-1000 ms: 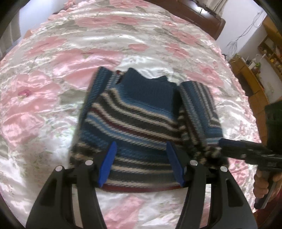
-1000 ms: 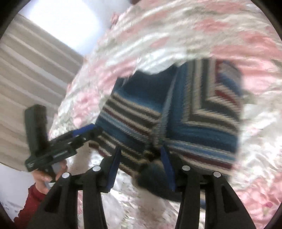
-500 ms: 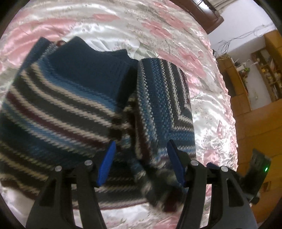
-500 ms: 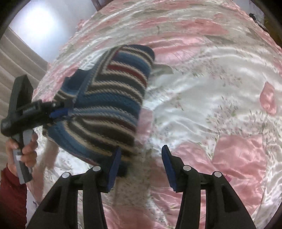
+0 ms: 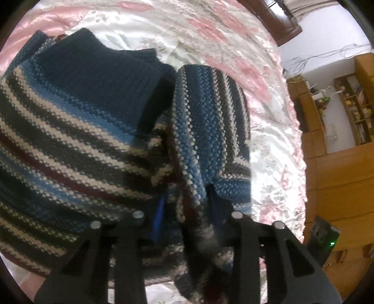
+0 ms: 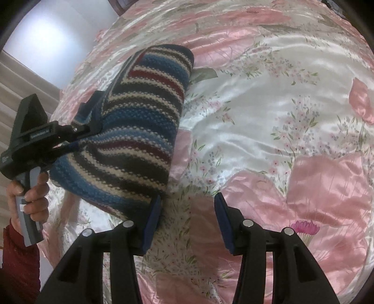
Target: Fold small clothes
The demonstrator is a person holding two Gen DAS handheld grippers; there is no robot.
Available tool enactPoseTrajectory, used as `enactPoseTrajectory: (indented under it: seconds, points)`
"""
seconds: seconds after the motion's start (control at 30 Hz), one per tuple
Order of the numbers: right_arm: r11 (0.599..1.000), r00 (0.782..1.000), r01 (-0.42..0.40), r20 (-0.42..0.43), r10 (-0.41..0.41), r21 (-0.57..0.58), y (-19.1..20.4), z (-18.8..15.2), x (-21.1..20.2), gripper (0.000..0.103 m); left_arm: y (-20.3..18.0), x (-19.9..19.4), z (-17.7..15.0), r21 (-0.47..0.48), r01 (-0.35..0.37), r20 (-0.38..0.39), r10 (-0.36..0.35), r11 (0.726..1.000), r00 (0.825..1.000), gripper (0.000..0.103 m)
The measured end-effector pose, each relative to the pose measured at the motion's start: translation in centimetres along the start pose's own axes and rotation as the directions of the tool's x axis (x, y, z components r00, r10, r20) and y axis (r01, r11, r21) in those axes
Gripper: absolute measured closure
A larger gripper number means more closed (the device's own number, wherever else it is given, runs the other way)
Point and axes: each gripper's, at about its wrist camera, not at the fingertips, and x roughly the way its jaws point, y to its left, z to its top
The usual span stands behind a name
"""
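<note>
A striped knit sweater in blue, cream, dark grey and maroon lies on the satin bedspread, navy collar towards the far side. Its right sleeve is folded in over the body. My left gripper is shut on the lower edge of that folded part, with knit bunched between the pads. In the right wrist view the sweater is lifted at its near edge by the left gripper. My right gripper is open and holds nothing; its left pad sits against the sweater's corner.
A hand with a red sleeve holds the left gripper's handle. Pink floral bedspread stretches to the right of the sweater. Wooden cabinets and shelves stand past the bed's edge, and a dark headboard lies beyond.
The left gripper moved right across the sweater and shut on the folded sleeve side. The right gripper let go of the sweater and drew back to the right, now open over bare bedspread.
</note>
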Motion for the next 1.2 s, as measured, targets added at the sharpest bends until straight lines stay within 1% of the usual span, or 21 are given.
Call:
enactPoseTrajectory:
  seconds: [0.07,0.13,0.3,0.5,0.57,0.73,0.8,0.93,1.03,1.07,1.13,1.2]
  points:
    - [1.000,1.000,-0.004,-0.002,0.004,0.007,0.0,-0.2,0.1,0.054,-0.7,-0.1,-0.1,0.026,-0.021,0.024,0.021,0.999,0.999,0.078]
    - [1.000,1.000,-0.007,-0.003,0.007,0.016,-0.1,-0.4,0.1,0.054,-1.1,-0.5,-0.3,0.030,-0.032,0.056,0.030,0.999,0.998,0.079]
    - [1.000,1.000,0.002,-0.001,-0.002,0.024,-0.3,-1.0,0.0,0.054,-1.8,-2.4,-0.5,0.044,-0.007,0.128,0.001,0.999,0.992,0.079]
    - [1.000,1.000,-0.003,-0.001,0.004,0.023,-0.1,-1.1,0.0,0.054,-2.1,-4.4,0.0,0.065,0.016,0.155,-0.026,0.998,0.987,0.079]
    - [1.000,1.000,-0.006,-0.004,0.006,0.011,0.2,-1.0,0.1,0.054,-1.7,-5.7,0.3,0.068,0.025,0.180,-0.037,0.997,0.983,0.080]
    - [1.000,1.000,-0.014,-0.007,0.014,-0.008,1.0,-1.0,0.4,0.054,0.0,-10.0,1.4,0.065,0.028,0.237,-0.042,0.998,0.970,0.080]
    - [1.000,1.000,-0.019,-0.008,0.019,-0.010,1.3,-0.9,0.7,0.054,0.8,-12.2,2.0,0.062,0.019,0.272,-0.035,0.998,0.962,0.080]
    - [0.999,0.999,-0.031,-0.013,0.031,-0.031,2.5,-0.7,1.3,0.054,3.3,-16.4,3.3,0.048,-0.033,0.324,0.015,0.998,0.946,0.080]
    - [0.998,0.999,-0.042,-0.018,0.041,-0.057,3.7,-0.6,1.8,0.054,6.4,-18.8,4.1,0.000,-0.069,0.341,0.065,0.998,0.938,0.080]
    - [0.997,0.999,-0.046,-0.020,0.045,-0.064,4.1,-0.6,1.9,0.054,6.9,-19.0,4.2,-0.011,-0.072,0.338,0.072,0.997,0.939,0.080]
    - [0.995,0.998,-0.052,-0.023,0.050,-0.080,4.9,-0.6,2.2,0.054,9.4,-19.0,4.3,-0.050,-0.065,0.308,0.078,0.997,0.948,0.080]
    - [0.994,0.998,-0.055,-0.027,0.053,-0.093,5.6,-0.6,2.4,0.054,11.0,-18.6,3.9,-0.071,-0.059,0.288,0.077,0.996,0.954,0.080]
